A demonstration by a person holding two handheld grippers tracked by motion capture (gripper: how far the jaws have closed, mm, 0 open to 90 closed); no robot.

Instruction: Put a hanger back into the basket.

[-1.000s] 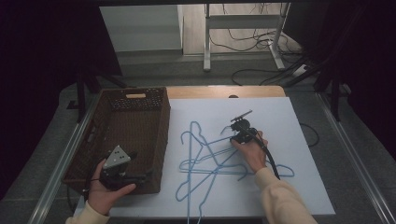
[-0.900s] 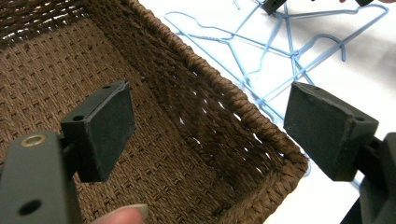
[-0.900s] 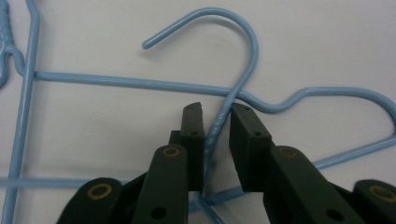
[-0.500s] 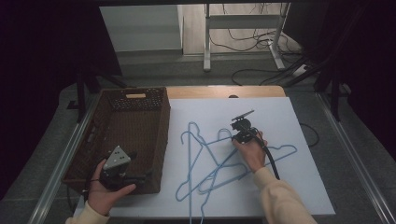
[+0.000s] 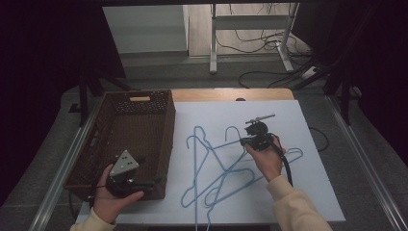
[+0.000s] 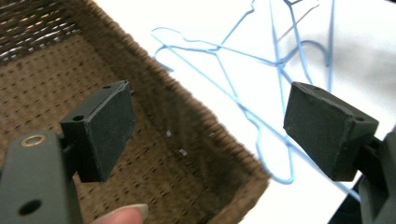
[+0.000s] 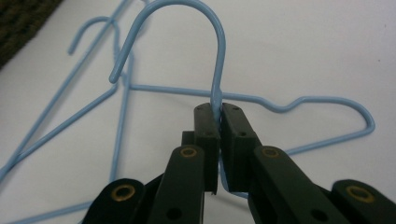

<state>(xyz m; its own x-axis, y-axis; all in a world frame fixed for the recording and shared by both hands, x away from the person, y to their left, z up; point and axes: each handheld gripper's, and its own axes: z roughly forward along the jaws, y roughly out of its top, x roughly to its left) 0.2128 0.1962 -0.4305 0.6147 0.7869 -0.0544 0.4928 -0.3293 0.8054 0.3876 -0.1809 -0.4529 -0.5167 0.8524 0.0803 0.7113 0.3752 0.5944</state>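
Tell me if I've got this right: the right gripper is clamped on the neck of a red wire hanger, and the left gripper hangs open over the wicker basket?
Nearly. The hanger is blue, not red, as the right gripper view shows. The rest holds: the right gripper is clamped on its neck, and the left gripper hangs open over the wicker basket.

Right gripper (image 7: 217, 123) raised off the table with jaws pinched together, left gripper (image 6: 210, 126) held low, jaws spread wide
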